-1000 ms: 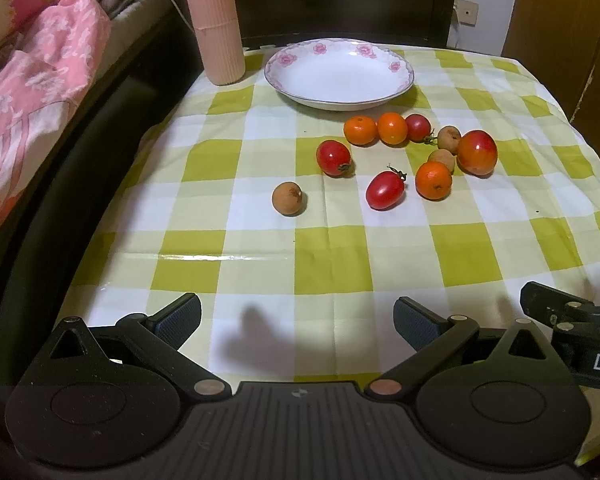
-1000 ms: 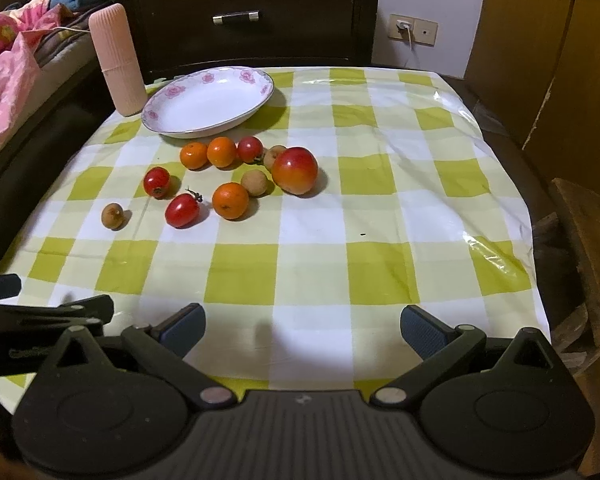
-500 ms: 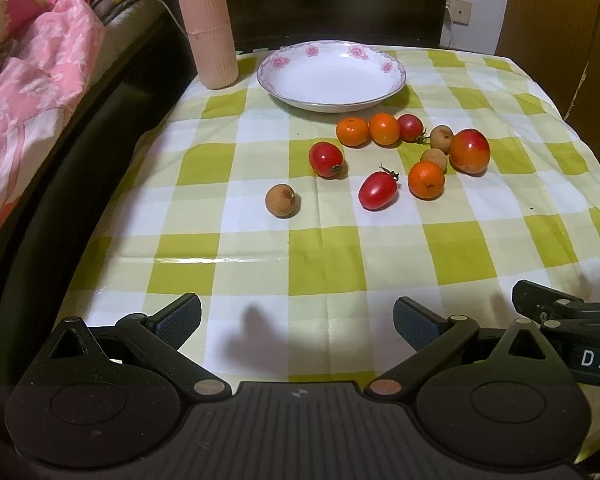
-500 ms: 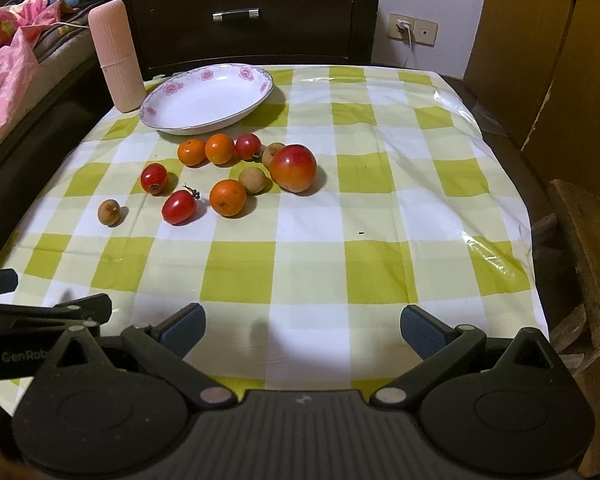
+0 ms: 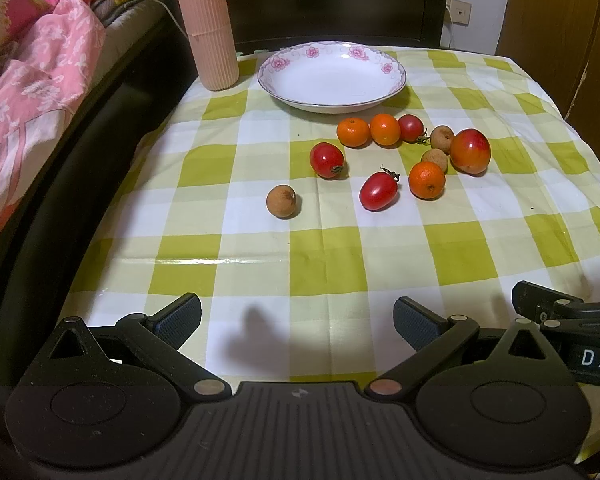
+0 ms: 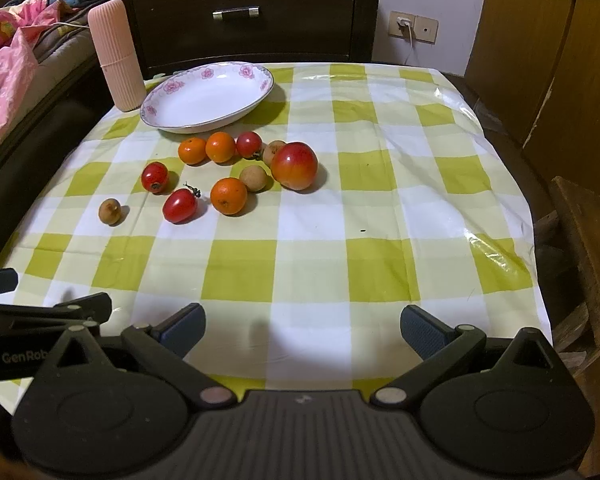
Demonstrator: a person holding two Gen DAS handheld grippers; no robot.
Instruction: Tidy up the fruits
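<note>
Fruit is seen loose on a yellow-green and white checked tablecloth [image 5: 260,280], glossy like plastic film, well ahead of both tools. Nothing is held.

Left gripper [image 5: 297,316]: jaws spread wide, empty; dark ribbed fingertip pads [image 5: 180,314] are seen low over the near edge of the cloth. Right gripper [image 6: 302,322]: jaws likewise spread wide, empty; part of it is visible at the right edge of the left wrist view.

Fruit, placed relative to the left gripper:
- lone brown longan [image 5: 281,201], rough matte skin, round, nearest and straight ahead, apart from the rest
- oval cherry tomato [image 5: 378,191], smooth, shiny red, dry stem attached, ahead and slightly right
- round cherry tomato [image 5: 327,159], glossy red, just beyond the longan
- small orange [image 5: 427,179], dimpled peel, right of the oval tomato, touching or nearly touching a second longan [image 5: 434,159] behind it
- large red-orange fruit [image 5: 470,150], smooth, biggest piece, furthest right
- far row, just before the plate: two small oranges [image 5: 353,132] side by side, a dark red tomato [image 5: 411,128], a third longan [image 5: 442,137]

Far ahead a shallow white porcelain plate [image 5: 284,60] is seen, round, with pink flower rim print and nothing in it. To its left a pale pink ribbed cylinder [image 5: 206,24] stands upright at the far-left corner of the cloth
</note>
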